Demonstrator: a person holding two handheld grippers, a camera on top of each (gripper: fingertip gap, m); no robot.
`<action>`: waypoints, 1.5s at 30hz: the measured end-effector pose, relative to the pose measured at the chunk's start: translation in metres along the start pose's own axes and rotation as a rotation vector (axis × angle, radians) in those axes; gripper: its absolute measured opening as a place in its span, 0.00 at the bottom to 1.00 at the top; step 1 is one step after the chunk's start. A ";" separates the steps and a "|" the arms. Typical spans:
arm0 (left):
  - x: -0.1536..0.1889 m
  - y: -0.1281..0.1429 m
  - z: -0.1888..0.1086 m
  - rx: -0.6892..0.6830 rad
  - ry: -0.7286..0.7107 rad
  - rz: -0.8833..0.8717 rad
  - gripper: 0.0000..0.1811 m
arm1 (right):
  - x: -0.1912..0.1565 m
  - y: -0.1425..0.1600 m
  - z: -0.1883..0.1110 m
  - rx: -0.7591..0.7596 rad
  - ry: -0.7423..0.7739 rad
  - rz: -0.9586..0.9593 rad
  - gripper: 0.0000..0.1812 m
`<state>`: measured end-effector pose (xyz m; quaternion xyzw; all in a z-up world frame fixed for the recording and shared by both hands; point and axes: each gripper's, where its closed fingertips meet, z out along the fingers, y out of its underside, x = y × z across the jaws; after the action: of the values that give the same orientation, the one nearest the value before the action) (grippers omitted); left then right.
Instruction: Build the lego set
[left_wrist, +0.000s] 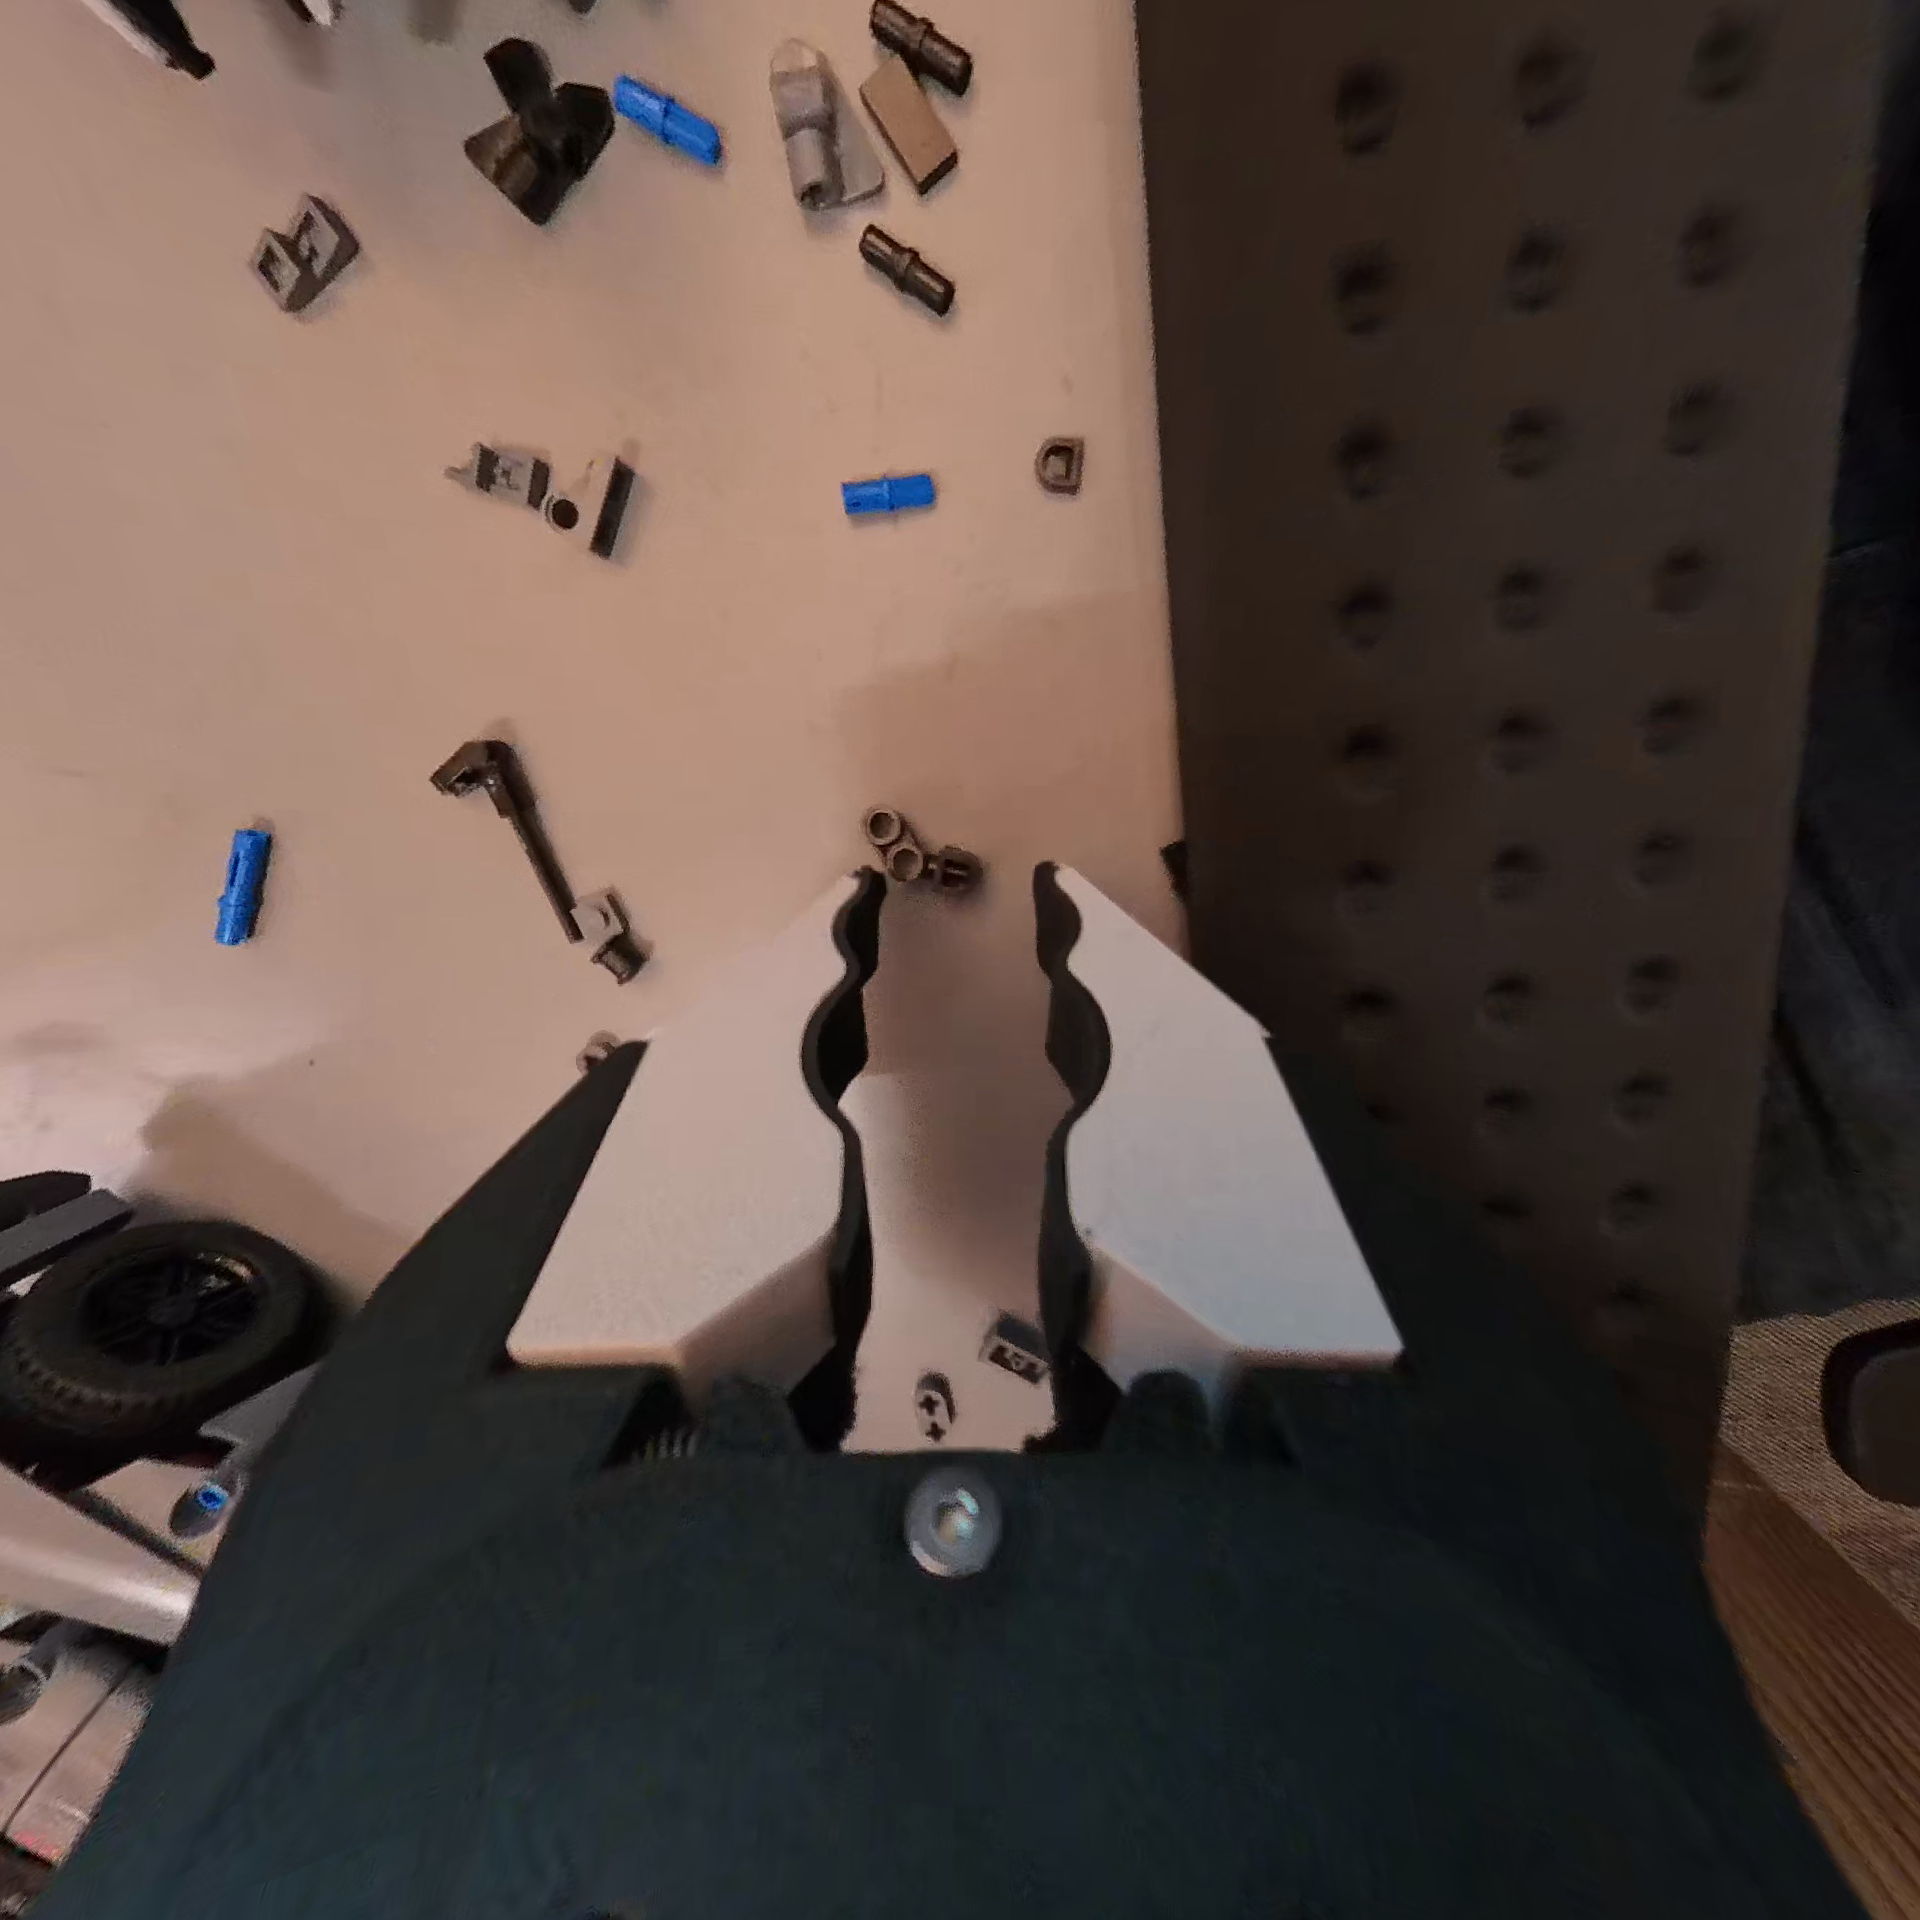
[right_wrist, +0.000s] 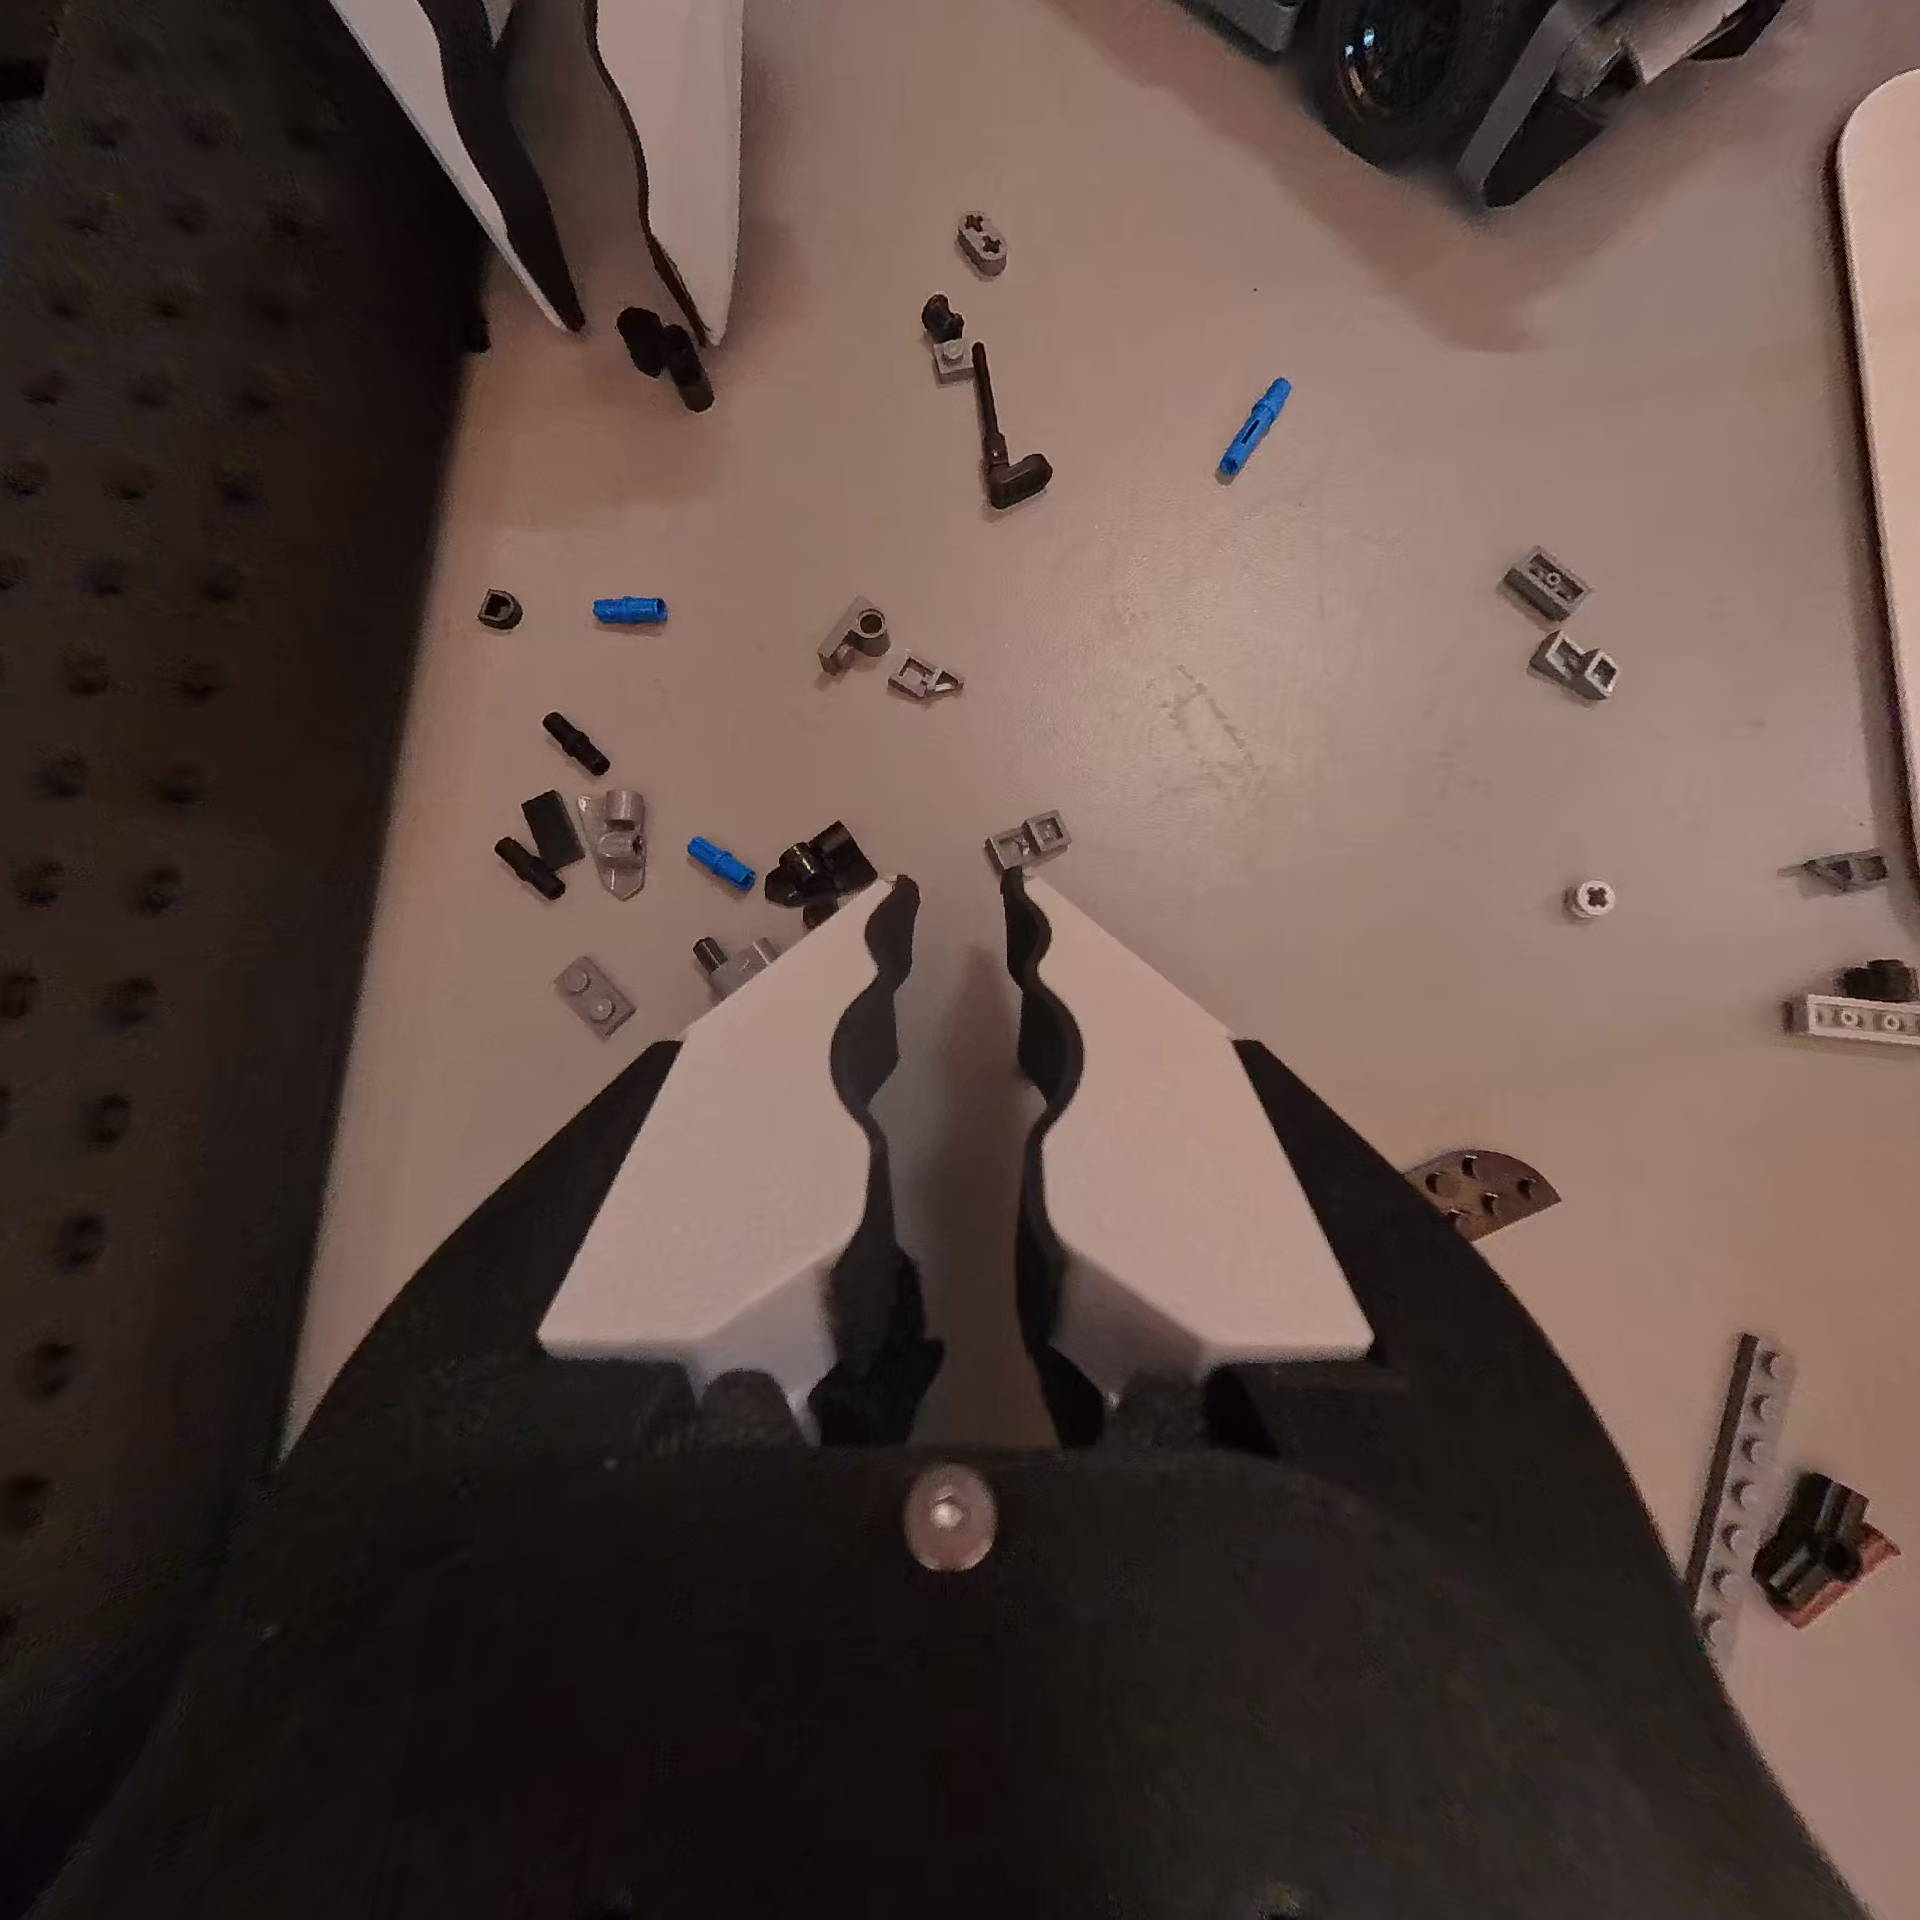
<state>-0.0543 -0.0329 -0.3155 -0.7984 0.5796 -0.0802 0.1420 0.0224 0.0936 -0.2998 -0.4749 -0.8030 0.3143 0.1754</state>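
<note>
Both grippers are hanging over the table (right_wrist: 1195, 644) with nothing in them. The left gripper (left_wrist: 956, 883) is sitting with a moderate gap between its fingers, tips hovering right by a small dark connector piece (left_wrist: 920, 854). The right gripper (right_wrist: 958, 883) is showing a narrower gap, also empty, with a little grey clip plate (right_wrist: 1027, 840) lying just past its tips. Loose lego bits are lying scattered everywhere: blue pins (right_wrist: 630, 610), black pins (right_wrist: 575, 743), a black lever piece (right_wrist: 1003, 442). The half-built car (right_wrist: 1475, 73) is sitting at the far right, and a dark perforated panel (right_wrist: 156, 727) is running along the left.
</note>
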 end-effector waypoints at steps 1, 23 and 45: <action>0.000 0.000 0.001 -0.001 0.006 -0.003 0.15 | 0.000 0.000 0.000 0.000 0.000 -0.001 0.08; -0.031 -0.026 -0.004 0.240 -0.031 -0.215 0.04 | -0.015 -0.041 0.008 0.112 0.039 -0.132 0.14; -0.045 -0.056 -0.026 0.429 -0.133 -0.212 0.09 | -0.030 -0.082 0.030 0.235 0.006 -0.051 0.02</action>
<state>-0.0255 0.0225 -0.2710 -0.8100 0.4516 -0.1632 0.3366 -0.0337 0.0282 -0.2667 -0.4315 -0.7720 0.4001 0.2403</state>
